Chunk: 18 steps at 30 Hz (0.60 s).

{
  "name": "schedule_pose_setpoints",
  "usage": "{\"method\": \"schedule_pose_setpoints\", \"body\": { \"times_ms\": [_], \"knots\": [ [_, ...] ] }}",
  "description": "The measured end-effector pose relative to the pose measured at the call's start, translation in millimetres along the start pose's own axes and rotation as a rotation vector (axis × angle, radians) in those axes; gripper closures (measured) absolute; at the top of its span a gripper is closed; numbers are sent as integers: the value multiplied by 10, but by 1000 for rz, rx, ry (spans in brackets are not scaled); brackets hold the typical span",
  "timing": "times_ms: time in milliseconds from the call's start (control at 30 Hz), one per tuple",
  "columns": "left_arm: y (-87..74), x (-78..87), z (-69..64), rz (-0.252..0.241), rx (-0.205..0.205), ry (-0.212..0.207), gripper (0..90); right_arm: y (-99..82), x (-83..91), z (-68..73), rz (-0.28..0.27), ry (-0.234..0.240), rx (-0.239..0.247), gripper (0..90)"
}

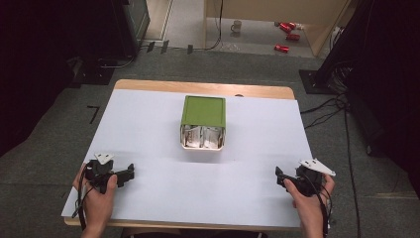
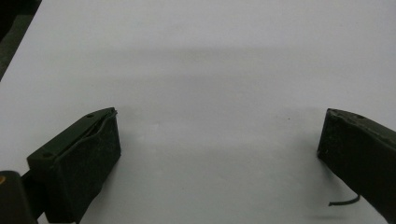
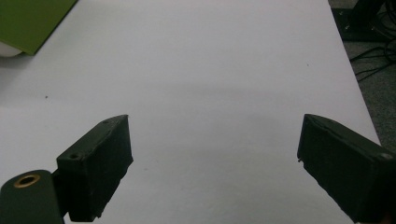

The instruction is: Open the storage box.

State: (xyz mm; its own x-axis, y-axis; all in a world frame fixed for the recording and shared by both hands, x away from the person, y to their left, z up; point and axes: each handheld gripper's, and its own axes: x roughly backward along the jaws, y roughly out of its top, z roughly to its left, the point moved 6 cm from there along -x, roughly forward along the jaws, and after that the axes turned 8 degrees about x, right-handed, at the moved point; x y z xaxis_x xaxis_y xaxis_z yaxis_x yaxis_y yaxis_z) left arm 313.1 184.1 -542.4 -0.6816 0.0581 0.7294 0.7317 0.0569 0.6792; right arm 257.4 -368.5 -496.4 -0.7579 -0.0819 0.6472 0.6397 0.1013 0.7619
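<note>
At the near edge of the table (image 1: pixel 148 198), the left gripper (image 1: pixel 130 173) sits in the person's left hand (image 1: pixel 99 196), low over the white surface near the left corner. In the left gripper view its jaws stand wide apart with bare white table between them; they hold nothing and touch nothing.

On the other side, the right gripper (image 1: pixel 278 176) is held in the right hand (image 1: pixel 307 203) near the right corner, well apart from the left one. In the right gripper view its jaws are likewise spread wide and empty, and a corner of green shows at the top left.

Farther in, at the middle of the table, a box (image 1: pixel 203 124) with a green lid (image 1: pixel 204 110) rests alone, well apart from both grippers. Its near side faces the person and shows pale, silvery packets (image 1: pixel 202 137) inside.

Beyond the table, on the floor, a mug (image 1: pixel 236 26) stands near some red cans (image 1: pixel 286 30).
</note>
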Motion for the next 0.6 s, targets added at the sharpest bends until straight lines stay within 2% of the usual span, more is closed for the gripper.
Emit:
{"method": "schedule_pose_setpoints", "body": {
  "times_ms": [600],
  "knots": [
    [0,-1,2,4,-1,0,0,365,-20,397,-42,58,33,97]
  ]
}}
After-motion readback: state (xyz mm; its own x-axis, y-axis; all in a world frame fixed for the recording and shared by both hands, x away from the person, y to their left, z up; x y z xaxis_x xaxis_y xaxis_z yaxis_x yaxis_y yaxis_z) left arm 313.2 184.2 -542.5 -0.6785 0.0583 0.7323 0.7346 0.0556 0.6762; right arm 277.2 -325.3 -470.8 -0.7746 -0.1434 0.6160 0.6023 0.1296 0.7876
